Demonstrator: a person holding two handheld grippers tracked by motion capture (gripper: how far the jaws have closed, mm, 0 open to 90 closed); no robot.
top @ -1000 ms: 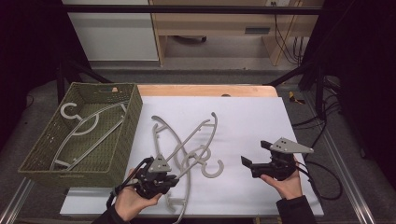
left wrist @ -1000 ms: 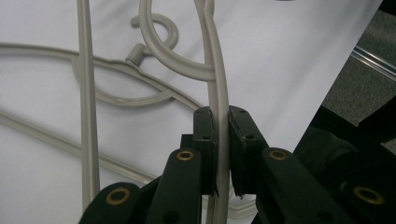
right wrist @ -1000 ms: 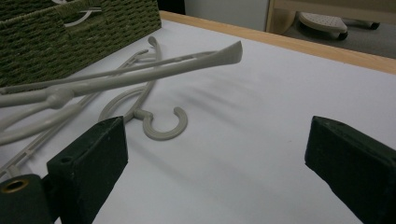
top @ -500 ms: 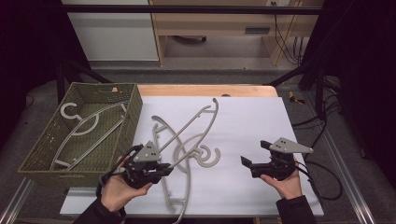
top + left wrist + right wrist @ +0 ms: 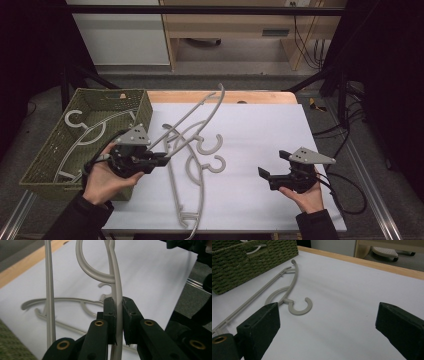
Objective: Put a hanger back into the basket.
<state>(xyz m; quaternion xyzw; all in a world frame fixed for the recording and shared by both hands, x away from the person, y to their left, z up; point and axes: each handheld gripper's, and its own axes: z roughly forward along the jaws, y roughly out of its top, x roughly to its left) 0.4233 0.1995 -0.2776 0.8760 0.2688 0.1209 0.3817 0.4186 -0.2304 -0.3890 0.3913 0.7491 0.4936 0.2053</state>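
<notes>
Left hand-held gripper (image 5: 162, 161) clamps a grey hanger (image 5: 192, 117) beside the wicker basket (image 5: 50, 165); right hand-held gripper (image 5: 266, 175) gapes empty

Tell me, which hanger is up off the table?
The hanger pinched in the left tongs, tilting up toward the wooden edge. Another hanger lies flat on the white sheet; one rests in the basket.

Left gripper (image 5: 162, 159) fingers clamped, right gripper (image 5: 272, 165) fingers spread
</notes>
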